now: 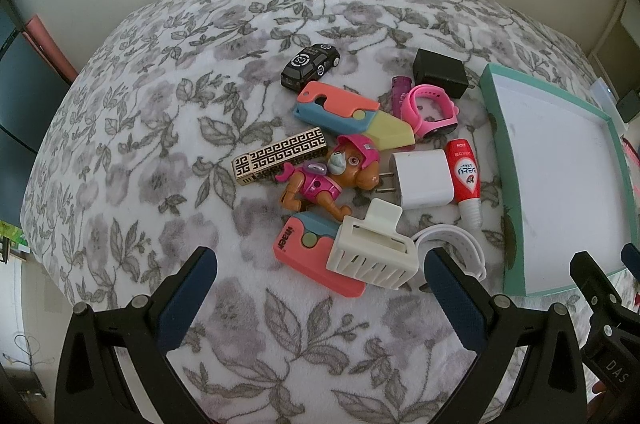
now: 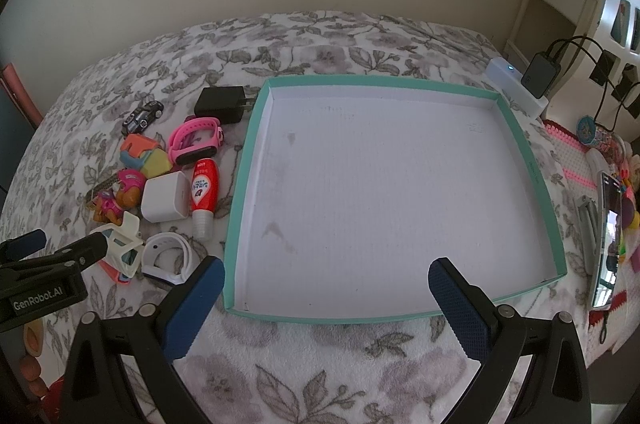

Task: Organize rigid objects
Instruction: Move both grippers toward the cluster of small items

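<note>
Teal-walled and white inside, the shallow box lies on the floral blanket with nothing in it. Just beside its left wall sits the clutter: a red tube, a white charger, a pink watch, a black charger, a toy car, a puppy figure, a cream hair claw and what may be a white watch band. The left gripper hangs spread above the claw, holding nothing. The right gripper is spread wide over the box's near edge.
</note>
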`<state>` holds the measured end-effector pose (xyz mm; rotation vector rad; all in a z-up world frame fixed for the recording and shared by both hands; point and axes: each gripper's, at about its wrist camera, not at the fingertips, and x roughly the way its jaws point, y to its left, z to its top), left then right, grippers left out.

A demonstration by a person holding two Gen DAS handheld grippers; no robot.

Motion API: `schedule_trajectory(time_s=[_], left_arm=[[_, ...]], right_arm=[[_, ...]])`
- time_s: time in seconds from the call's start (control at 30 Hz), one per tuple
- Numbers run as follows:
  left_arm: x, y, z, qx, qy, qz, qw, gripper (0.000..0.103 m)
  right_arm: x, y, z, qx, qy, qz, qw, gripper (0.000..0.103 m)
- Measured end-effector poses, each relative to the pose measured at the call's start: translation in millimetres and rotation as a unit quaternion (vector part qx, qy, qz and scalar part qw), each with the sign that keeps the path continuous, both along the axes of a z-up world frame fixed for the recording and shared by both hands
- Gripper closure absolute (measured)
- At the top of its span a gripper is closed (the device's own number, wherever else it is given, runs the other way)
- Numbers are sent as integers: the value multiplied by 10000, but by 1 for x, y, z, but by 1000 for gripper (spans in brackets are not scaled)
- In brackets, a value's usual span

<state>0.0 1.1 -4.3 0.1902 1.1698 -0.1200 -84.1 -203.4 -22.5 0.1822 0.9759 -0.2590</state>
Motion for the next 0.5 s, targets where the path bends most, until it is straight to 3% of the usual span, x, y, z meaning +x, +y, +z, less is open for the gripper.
schedule_trajectory(time_s=[0.33, 0.5], left_arm=[[2, 4, 0, -23, -22, 65, 10000, 0], [-1, 19, 6, -96, -232, 425, 9988, 0]], right_arm=[[-1, -1, -1, 40, -15, -8, 10000, 0], [-3, 1, 6, 232, -133, 68, 9996, 0]])
